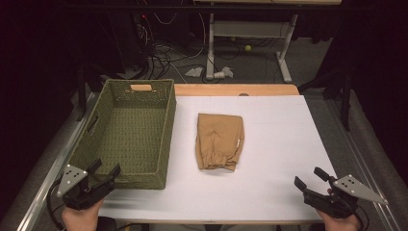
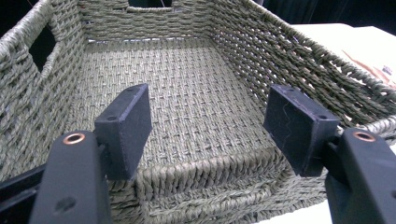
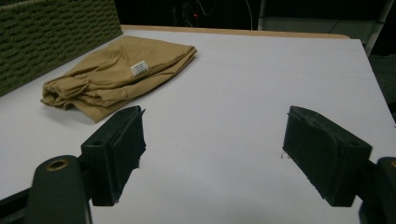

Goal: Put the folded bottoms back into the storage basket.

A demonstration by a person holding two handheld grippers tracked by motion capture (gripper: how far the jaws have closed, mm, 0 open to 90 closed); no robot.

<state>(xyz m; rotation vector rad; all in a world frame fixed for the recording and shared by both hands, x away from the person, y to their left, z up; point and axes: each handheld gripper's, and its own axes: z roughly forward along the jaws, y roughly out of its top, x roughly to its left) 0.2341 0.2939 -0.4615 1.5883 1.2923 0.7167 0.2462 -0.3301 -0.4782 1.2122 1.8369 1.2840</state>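
Two spread-jawed, empty grippers are waiting: folded tan garment lying lengthwise beside the woven basket, nearer the right gripper than the left gripper.

Label print on folded garment illegible.

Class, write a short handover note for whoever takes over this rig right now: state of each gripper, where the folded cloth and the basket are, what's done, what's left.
Left gripper: open, holding nothing, at the near end of the green woven basket.
Right gripper: open, holding nothing, at the table's near right corner.
Folded tan garment: lies on the white table, right of the basket, apart from it.
Done: nothing placed; basket holds nothing.
Left: probably grasp the garment and lay it in the basket.
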